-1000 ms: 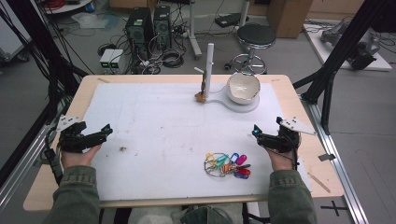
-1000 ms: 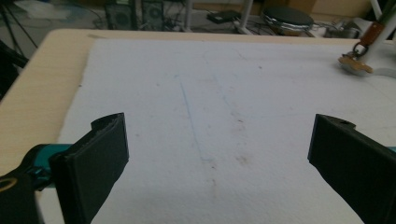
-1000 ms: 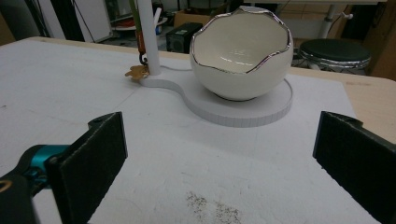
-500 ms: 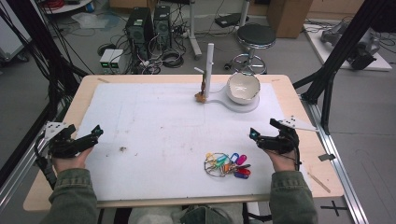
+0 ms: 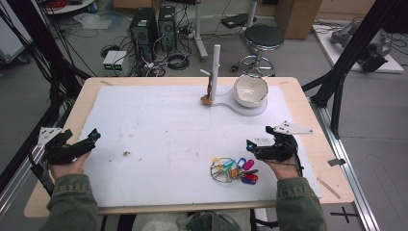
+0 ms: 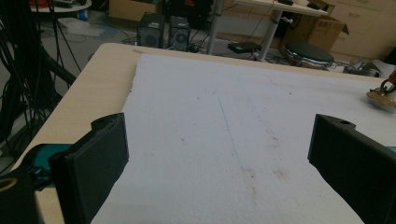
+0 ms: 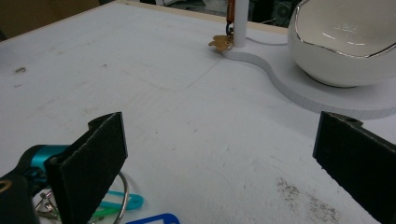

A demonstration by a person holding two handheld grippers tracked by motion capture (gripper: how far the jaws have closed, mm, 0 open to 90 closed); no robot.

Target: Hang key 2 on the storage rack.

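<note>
Pale matt wood on the tabletop (image 5: 86, 103), under a rough, stained white sheet (image 5: 159, 130). Glossy white ceramic with a gilt rim on the bowl (image 5: 250, 89), upper right. Thin shiny metal in the key ring (image 5: 222, 171), bright glossy plastic on its tags (image 5: 243, 163). Matt black plastic on each hand-held gripper (image 5: 251, 144).

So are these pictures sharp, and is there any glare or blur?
High view: evenly lit, slightly soft, the keys small but readable. Right gripper view: bright highlights on the bowl, near jaws blurred at the edges. Left gripper view: the mat fairly sharp, the room behind softer.
</note>
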